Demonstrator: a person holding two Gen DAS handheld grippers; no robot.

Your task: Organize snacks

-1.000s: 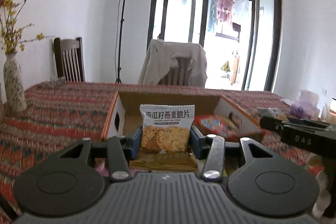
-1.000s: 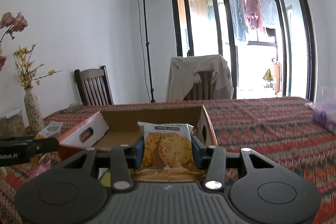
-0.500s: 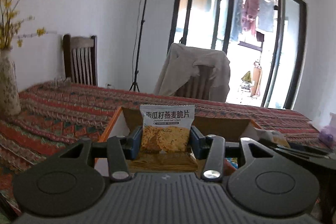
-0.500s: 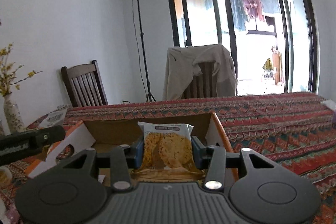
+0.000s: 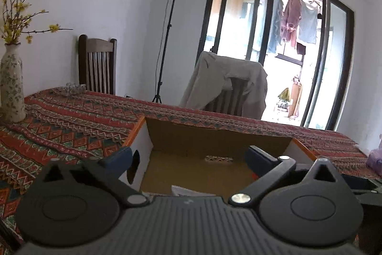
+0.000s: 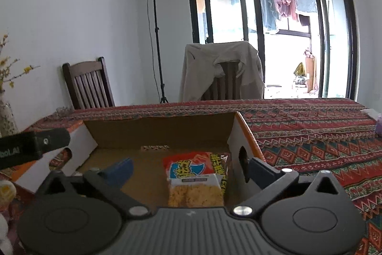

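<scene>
An open cardboard box (image 5: 214, 138) stands on the patterned tablecloth. My left gripper (image 5: 188, 157) hangs over its near side, jaws opening wide with nothing between them. Just below it, a white corner of a cracker packet (image 5: 188, 191) shows on the box floor. In the right wrist view my right gripper (image 6: 191, 170) is over the same box (image 6: 155, 133), jaws also opening and gripping nothing. Under it a yellow cracker packet (image 6: 195, 194) lies partly on a red snack packet (image 6: 188, 163). The left gripper's dark finger (image 6: 33, 147) pokes in from the left.
A flowered vase (image 5: 12, 87) stands at the table's left end. A wooden chair (image 5: 98, 66) and a chair draped with a jacket (image 5: 226, 83) stand behind the table, with a lamp stand (image 5: 167, 40) between them. Something purple (image 5: 374, 157) lies at the far right.
Both grippers held cracker packets upright over the box. Both have now sprung wide, and the packets have dropped flat into the box.
</scene>
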